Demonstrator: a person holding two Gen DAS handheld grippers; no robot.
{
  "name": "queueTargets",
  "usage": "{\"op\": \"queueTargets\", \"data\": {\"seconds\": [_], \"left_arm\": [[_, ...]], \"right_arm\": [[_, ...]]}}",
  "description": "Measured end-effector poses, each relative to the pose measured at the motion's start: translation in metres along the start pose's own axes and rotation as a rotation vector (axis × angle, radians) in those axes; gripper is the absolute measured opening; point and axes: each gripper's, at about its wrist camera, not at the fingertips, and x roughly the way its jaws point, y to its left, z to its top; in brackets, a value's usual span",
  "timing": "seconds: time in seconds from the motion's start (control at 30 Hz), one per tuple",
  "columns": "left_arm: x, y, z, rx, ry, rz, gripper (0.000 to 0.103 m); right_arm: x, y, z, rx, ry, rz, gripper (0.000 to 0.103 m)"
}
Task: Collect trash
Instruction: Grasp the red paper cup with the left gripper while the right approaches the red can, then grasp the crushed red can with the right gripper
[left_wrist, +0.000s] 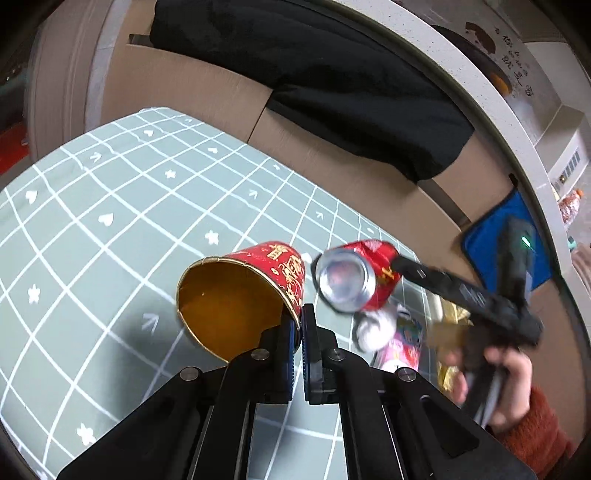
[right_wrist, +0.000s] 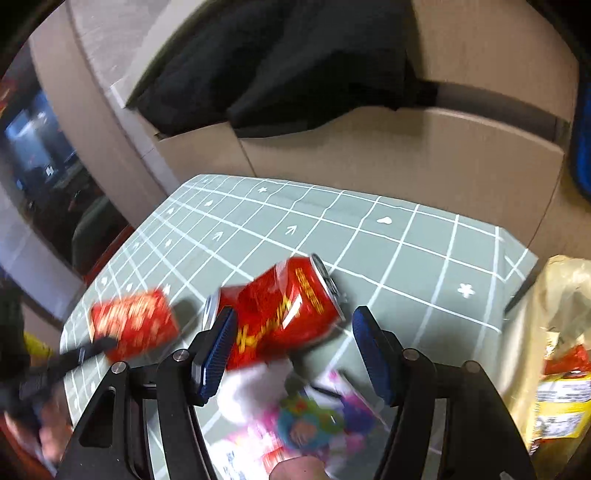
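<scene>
My left gripper is shut on the rim of a red paper cup with a gold inside, held tipped above the green grid tablecloth. The cup also shows blurred in the right wrist view. A dented red can is in mid-air by my right gripper, whose jaws stand wide apart, the left pad at the can. In the left wrist view the can is at the right gripper's fingertip. A white crumpled tissue and a pink wrapper lie below.
A yellowish plastic bag with packaging stands at the right. Cardboard boxes with black cloth stand behind the table. A blue cloth hangs at the right. Gold wrappers lie near the hand.
</scene>
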Motion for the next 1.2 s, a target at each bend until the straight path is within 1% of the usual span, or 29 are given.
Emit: {"op": "queueTargets", "data": {"seconds": [0.1, 0.17, 0.2, 0.3, 0.33, 0.4, 0.43, 0.47, 0.53, 0.63, 0.77, 0.83, 0.9, 1.07, 1.2], "left_arm": [[-0.004, 0.003, -0.001, -0.005, 0.006, -0.007, 0.003], [-0.008, 0.003, 0.0, 0.004, -0.004, -0.008, 0.003], [-0.01, 0.003, 0.0, 0.008, -0.012, -0.009, 0.005], [-0.012, 0.005, 0.0, -0.004, -0.025, -0.019, 0.006], [-0.012, 0.005, 0.0, -0.01, -0.023, -0.021, 0.006], [-0.012, 0.005, -0.001, -0.016, -0.022, -0.022, 0.009], [-0.012, 0.005, -0.001, -0.018, -0.022, -0.021, 0.009], [-0.013, 0.005, -0.002, -0.02, -0.022, -0.02, 0.01], [-0.014, 0.004, -0.002, -0.026, -0.024, -0.015, 0.011], [-0.016, 0.004, -0.003, -0.04, -0.031, 0.017, 0.011], [-0.021, 0.004, -0.006, -0.055, -0.033, 0.03, 0.011], [-0.024, 0.003, -0.008, -0.056, -0.049, 0.028, 0.011], [-0.027, 0.0, -0.009, -0.045, -0.062, 0.041, 0.011], [-0.028, -0.009, -0.009, -0.013, -0.073, 0.083, 0.009], [-0.034, -0.027, -0.009, 0.046, -0.098, 0.1, 0.005]], "right_arm": [[0.017, -0.003, 0.004, 0.044, 0.012, -0.029, 0.063], [0.028, -0.006, 0.005, 0.069, 0.032, -0.056, 0.063], [0.033, -0.007, 0.005, 0.077, 0.046, -0.056, 0.063], [0.048, -0.01, 0.002, 0.094, 0.1, -0.027, 0.063], [0.046, -0.009, 0.002, 0.084, 0.086, -0.022, 0.064], [0.042, -0.008, 0.001, 0.072, 0.074, 0.028, 0.062], [0.04, -0.009, 0.0, 0.073, 0.069, 0.061, 0.054], [0.037, -0.008, 0.0, 0.068, 0.067, 0.073, 0.052], [0.03, -0.007, -0.001, 0.052, 0.054, 0.073, 0.052], [0.012, -0.003, -0.004, 0.022, 0.028, 0.06, 0.052], [-0.018, 0.005, -0.005, -0.027, -0.038, 0.031, 0.052], [-0.032, 0.009, -0.004, -0.051, -0.067, 0.021, 0.052], [-0.047, 0.012, -0.006, -0.073, -0.089, 0.015, 0.052], [-0.071, 0.021, -0.015, -0.119, -0.107, 0.012, 0.052], [-0.091, 0.029, -0.026, -0.188, -0.135, -0.014, 0.052]]}}
